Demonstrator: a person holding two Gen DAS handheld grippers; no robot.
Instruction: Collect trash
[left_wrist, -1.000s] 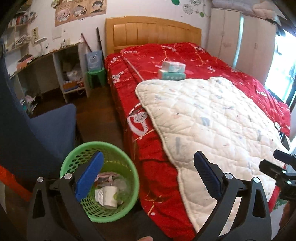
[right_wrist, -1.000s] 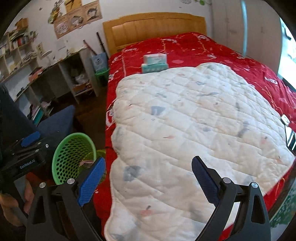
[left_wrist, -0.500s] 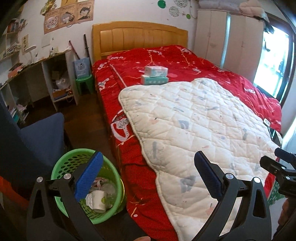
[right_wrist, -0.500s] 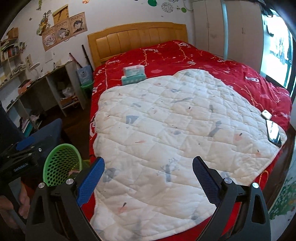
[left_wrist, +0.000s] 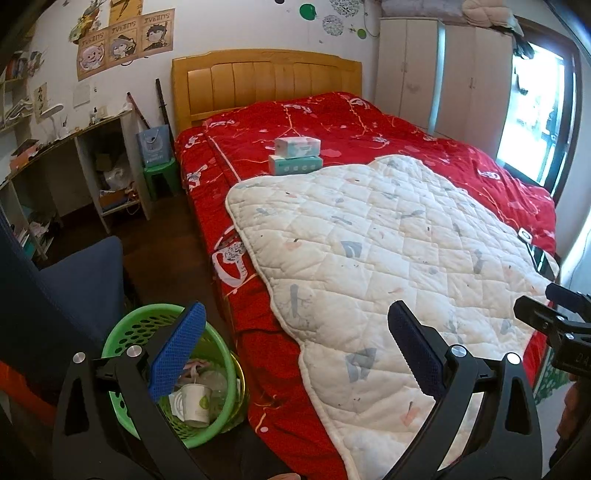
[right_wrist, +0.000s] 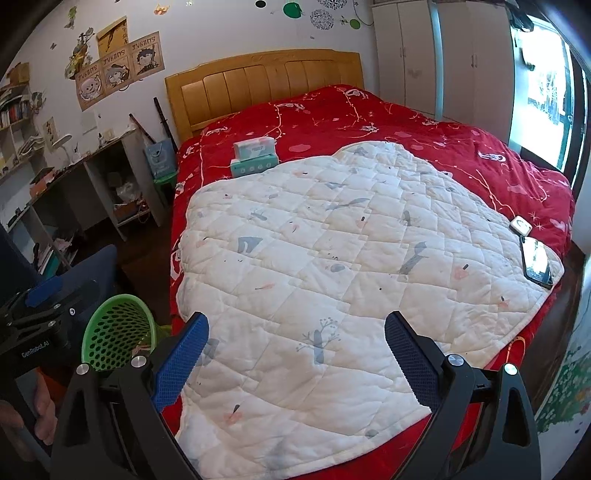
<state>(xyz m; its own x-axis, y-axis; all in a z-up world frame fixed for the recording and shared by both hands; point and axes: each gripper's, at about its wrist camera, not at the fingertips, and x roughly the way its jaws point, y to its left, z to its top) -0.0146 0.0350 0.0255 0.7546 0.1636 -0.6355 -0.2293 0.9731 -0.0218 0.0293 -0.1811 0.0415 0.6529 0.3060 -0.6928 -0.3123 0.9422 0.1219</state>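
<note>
— Are your tongs gripping anything?
— No. Your left tongs (left_wrist: 291, 349) and right tongs (right_wrist: 295, 349) gape, released.
— The trash?
— In the green basket (left_wrist: 122, 332) beside the bed (left_wrist: 369, 122), paper cup (left_wrist: 195, 402) included.

Two tissue boxes (left_wrist: 297, 147), one green basket (left_wrist: 122, 332), one phone (right_wrist: 537, 262).

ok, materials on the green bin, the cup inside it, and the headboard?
Green bin: looks like moulded plastic, slightly glossy, walls perforated with regular holes.
Cup: probably paper, matte white with a small green print and a rolled rim; possibly coated.
Headboard: seems wood, honey-toned, smooth with a light sheen, vertical panels; solid or veneer is unclear.
</note>
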